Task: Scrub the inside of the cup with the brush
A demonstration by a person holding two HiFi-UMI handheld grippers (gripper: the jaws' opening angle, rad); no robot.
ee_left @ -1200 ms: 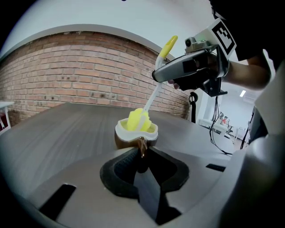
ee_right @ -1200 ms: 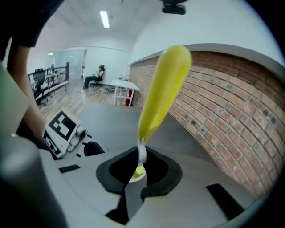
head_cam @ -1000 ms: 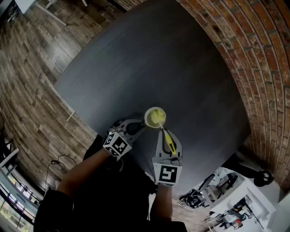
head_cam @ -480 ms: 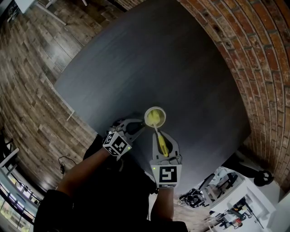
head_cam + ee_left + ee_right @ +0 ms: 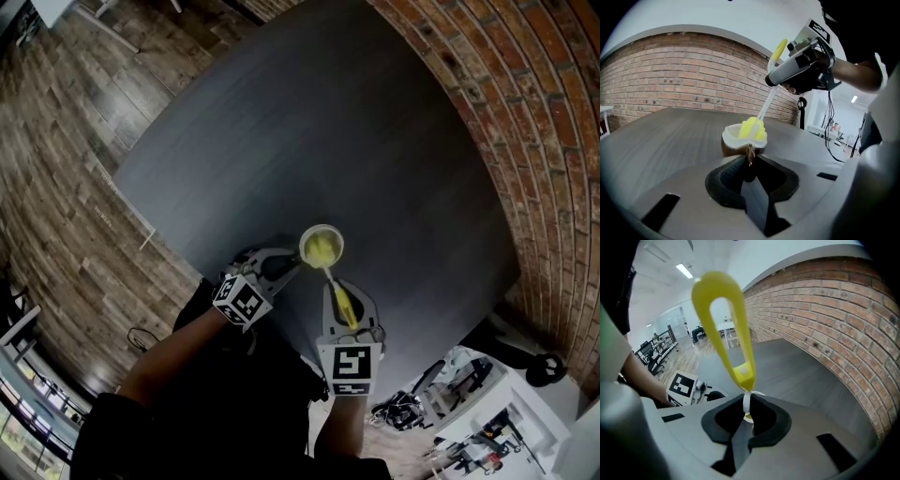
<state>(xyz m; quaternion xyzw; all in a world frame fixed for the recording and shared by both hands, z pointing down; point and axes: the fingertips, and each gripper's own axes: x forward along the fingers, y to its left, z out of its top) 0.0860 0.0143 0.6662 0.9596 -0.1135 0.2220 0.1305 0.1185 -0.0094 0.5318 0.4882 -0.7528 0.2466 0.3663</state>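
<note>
Narrowly parted, the jaws of the left gripper [image 5: 750,164] pinch the near rim of the cup [image 5: 322,247], which stands on the dark table [image 5: 328,122] near its front edge. The right gripper [image 5: 746,411] has its jaws clamped on the brush [image 5: 726,329] at its white stem. The yellow loop handle sticks up and the yellow head sits inside the cup.

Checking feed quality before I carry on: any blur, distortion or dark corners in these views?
Head view: heavy fisheye bend, dark table, cup sharp. Left gripper view: black corners, background at right washed out. Right gripper view: brush handle close and soft, brick wall curved.
</note>
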